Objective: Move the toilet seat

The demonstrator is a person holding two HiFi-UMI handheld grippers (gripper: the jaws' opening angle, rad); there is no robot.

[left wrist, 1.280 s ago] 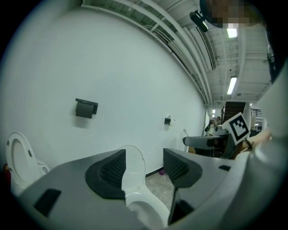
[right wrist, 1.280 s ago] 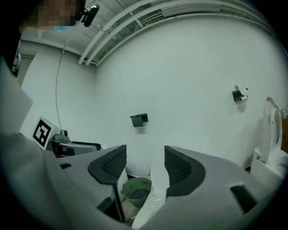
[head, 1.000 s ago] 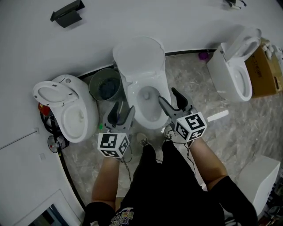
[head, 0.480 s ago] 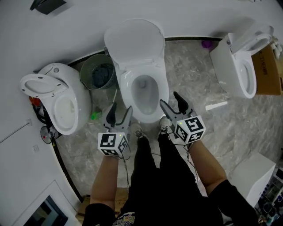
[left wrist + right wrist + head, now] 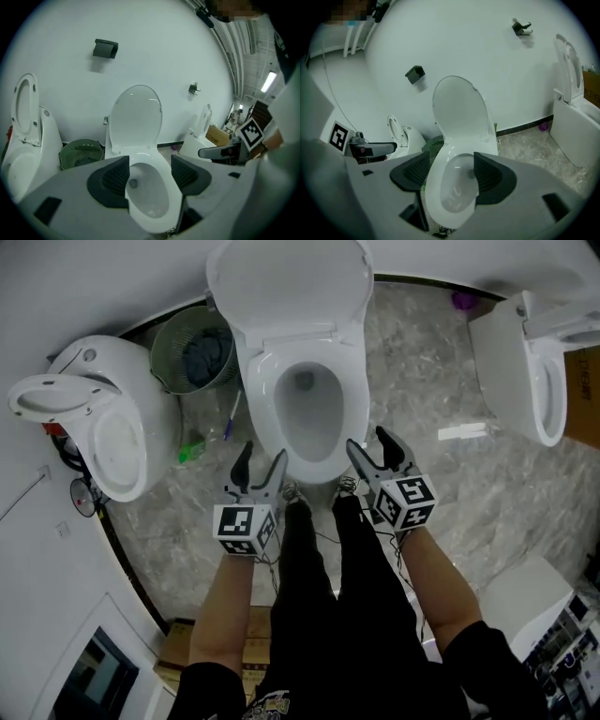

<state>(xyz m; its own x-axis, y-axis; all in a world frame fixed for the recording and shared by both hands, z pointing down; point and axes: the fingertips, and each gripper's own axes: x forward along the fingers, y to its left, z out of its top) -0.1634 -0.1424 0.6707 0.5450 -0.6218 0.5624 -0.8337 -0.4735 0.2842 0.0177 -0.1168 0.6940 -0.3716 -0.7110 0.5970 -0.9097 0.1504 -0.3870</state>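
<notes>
Both grippers have come down toward the front of the middle toilet, which now sits higher in the head view than it did a second ago. The jaws of the right gripper [image 5: 367, 440] have just been opening, with nothing gripped between them.

At the far left a white toilet [image 5: 131, 381] stands with its own seat tipped up toward the wall. Just right of it is a green wastebasket [image 5: 167, 367] with something dark inside. A small green object [image 5: 191, 452] lies on the marbled grey floor [image 5: 450, 512] below the basket.

The middle toilet [image 5: 251, 357] stands against the white wall, between the basket and the open floor. Its lid [image 5: 286, 282] is raised upright against the wall. The toilet seat [image 5: 265, 418] appears to lie flat as a white ring on the rim of the bowl.

The left gripper [image 5: 262, 457] hangs at the front left edge of the bowl with its jaws spread wide. In the left gripper view the front of the bowl shows in the gap between the pads, and neither pad presses on it. The right gripper sits at the front right edge, also spread wide. Its own view likewise frames the bowl's front between the pads without a grip. Whether either one touches the porcelain I cannot tell.

Further right a white strip [image 5: 464, 432] lies on the floor. A third toilet [image 5: 511, 362] stands at the right edge, well apart from the middle one.
</notes>
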